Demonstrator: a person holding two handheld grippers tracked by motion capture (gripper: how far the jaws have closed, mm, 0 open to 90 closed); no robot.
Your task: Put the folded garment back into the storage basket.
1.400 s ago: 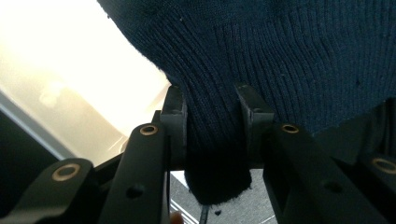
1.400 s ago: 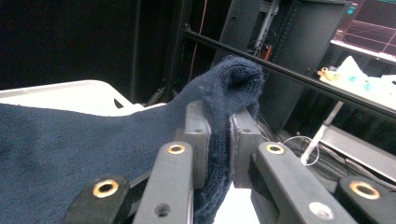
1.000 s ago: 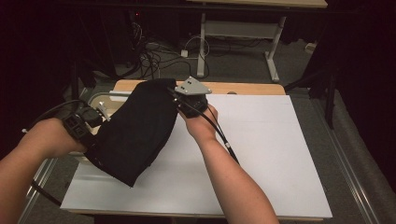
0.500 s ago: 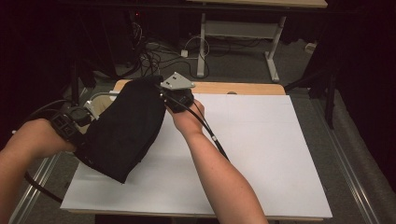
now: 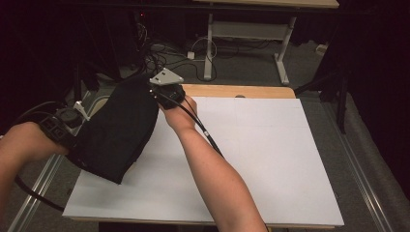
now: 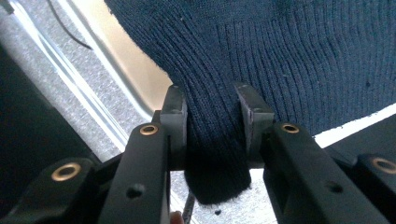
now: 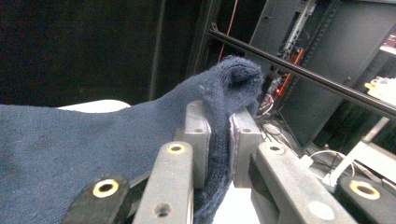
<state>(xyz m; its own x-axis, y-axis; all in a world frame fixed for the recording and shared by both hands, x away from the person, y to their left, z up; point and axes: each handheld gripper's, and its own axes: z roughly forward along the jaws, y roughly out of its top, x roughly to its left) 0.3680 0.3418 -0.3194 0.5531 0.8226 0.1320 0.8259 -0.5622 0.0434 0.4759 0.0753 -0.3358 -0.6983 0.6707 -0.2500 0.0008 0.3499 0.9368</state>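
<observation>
While both hands grip it, the dark knit garment hangs stretched over the tabletop's left edge. L gripper is clamped on a thick ribbed fold at the garment's near-left side; R gripper pinches a bunched corner at its far end, pads nearly together w/ cloth between.
</observation>
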